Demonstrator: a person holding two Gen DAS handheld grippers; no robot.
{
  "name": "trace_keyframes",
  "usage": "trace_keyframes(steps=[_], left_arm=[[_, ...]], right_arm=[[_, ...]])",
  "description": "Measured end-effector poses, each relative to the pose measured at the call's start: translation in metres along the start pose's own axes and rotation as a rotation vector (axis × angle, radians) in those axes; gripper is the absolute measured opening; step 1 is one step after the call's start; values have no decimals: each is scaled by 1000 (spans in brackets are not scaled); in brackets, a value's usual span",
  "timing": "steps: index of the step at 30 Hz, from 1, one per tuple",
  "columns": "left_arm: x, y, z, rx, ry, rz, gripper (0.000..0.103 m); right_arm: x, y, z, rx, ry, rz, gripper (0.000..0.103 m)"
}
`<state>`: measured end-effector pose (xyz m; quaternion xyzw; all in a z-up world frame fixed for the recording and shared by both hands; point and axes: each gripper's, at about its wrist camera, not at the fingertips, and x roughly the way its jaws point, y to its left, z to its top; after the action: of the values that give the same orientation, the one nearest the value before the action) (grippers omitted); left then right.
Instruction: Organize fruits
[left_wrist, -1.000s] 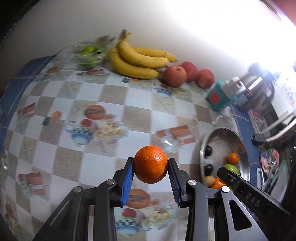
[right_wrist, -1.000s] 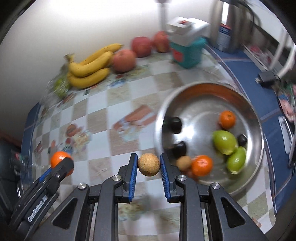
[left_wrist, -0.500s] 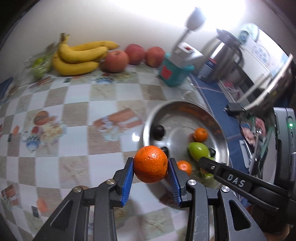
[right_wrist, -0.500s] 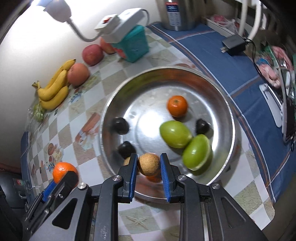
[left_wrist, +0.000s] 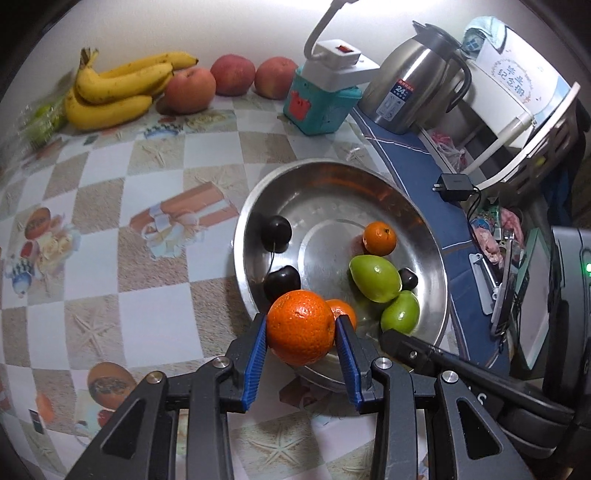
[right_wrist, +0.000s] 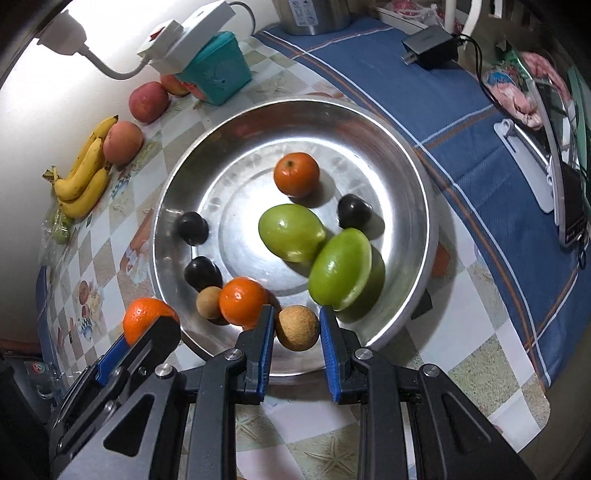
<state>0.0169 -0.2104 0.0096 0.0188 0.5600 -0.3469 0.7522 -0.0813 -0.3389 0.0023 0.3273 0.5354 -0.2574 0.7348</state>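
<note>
Your left gripper (left_wrist: 301, 334) clamps the orange (left_wrist: 300, 326), your right gripper (right_wrist: 296, 326) the brown ball (right_wrist: 297, 327); both have moved over the steel bowl's (right_wrist: 413, 177) near rim.

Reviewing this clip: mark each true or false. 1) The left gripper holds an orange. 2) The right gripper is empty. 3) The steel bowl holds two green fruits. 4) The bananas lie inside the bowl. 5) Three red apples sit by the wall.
1) True: the left gripper clamps the round orange.
2) False: the right gripper grips a small tan ball-shaped fruit.
3) True: two green oval fruits lie in the round steel bowl.
4) False: the yellow bananas lie on the checked tablecloth.
5) True: red apples.
</note>
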Motion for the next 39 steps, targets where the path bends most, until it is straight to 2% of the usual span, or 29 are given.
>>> trace_keyframes(steps=[6,22,28,33,35,39], left_arm=[[11,2,-1,-48,32,-49,39],[17,7,1,-84,59,-69,41],[13,12,1,-108,61,-87,50],[4,15,0,-119,48,-107,51],[-3,18,-2,-120,35,-96,58],[-18,25,-3,-111,-8,-15,69]], right_arm=[[8,-8,-2,18,39,16,26],[17,-8,-1,13,60,5,26],[17,-9,-1,14,61,3,26],[16,-4,-3,-8,58,-5,27],[14,-1,-5,-14,52,-4,27],[6,5,-10,-33,24,0,27]])
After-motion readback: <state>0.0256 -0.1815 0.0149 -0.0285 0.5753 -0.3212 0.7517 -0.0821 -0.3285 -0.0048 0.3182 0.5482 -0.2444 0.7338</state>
